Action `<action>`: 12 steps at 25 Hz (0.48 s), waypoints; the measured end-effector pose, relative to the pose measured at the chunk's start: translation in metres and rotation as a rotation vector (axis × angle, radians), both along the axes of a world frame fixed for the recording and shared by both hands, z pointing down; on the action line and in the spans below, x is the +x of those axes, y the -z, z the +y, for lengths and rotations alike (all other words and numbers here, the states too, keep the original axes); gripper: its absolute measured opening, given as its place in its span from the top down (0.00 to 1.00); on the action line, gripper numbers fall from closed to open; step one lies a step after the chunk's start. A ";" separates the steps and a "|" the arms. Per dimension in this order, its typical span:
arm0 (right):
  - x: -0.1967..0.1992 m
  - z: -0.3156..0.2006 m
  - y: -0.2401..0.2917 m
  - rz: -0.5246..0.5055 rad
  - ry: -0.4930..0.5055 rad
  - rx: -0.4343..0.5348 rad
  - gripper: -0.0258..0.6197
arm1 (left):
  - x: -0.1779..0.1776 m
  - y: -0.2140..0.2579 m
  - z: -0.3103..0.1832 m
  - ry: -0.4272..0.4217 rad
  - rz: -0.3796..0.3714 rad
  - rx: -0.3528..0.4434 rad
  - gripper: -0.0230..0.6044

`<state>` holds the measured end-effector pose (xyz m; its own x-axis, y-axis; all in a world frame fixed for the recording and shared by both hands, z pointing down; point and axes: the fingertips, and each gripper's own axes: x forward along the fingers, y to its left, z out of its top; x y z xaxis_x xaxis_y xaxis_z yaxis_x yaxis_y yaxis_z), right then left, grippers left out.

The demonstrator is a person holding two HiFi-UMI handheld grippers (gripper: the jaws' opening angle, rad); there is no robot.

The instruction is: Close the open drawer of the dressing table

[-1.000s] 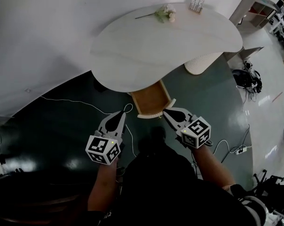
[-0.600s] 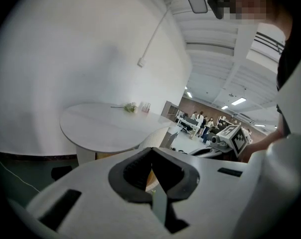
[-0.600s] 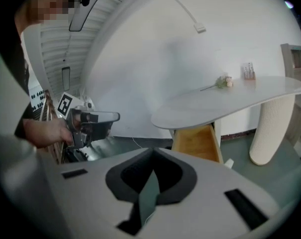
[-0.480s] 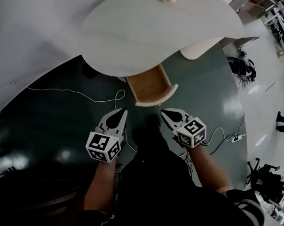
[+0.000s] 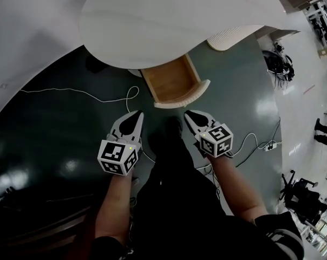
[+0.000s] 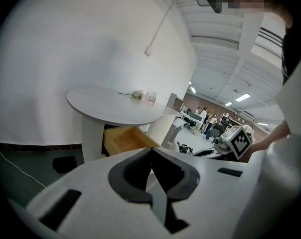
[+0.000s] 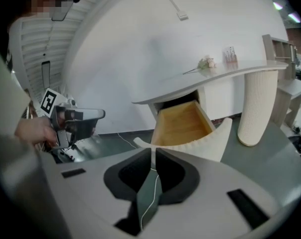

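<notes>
Dark green floor [image 5: 55, 123] spreads under the dressing table [image 5: 152, 26]. We have stepped nearer: its open drawer [image 5: 171, 80] now sits at twelve o'clock, just beyond our left gripper [image 5: 137, 114] and right gripper [image 5: 188, 114], both pinched together, empty. Its curved front [image 5: 191, 95] faces us with room to push; a cable [image 5: 106, 101] lies at ten o'clock.

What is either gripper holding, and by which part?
Nothing. The left gripper and right gripper both have their jaws together and empty, short of the open drawer.
</notes>
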<state>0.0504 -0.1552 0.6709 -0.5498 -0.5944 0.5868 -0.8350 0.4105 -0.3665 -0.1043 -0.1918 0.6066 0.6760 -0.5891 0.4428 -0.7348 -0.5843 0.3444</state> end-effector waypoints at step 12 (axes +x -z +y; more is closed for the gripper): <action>0.016 -0.020 -0.049 0.060 -0.075 -0.037 0.85 | 0.001 -0.012 -0.003 -0.037 -0.015 0.004 0.95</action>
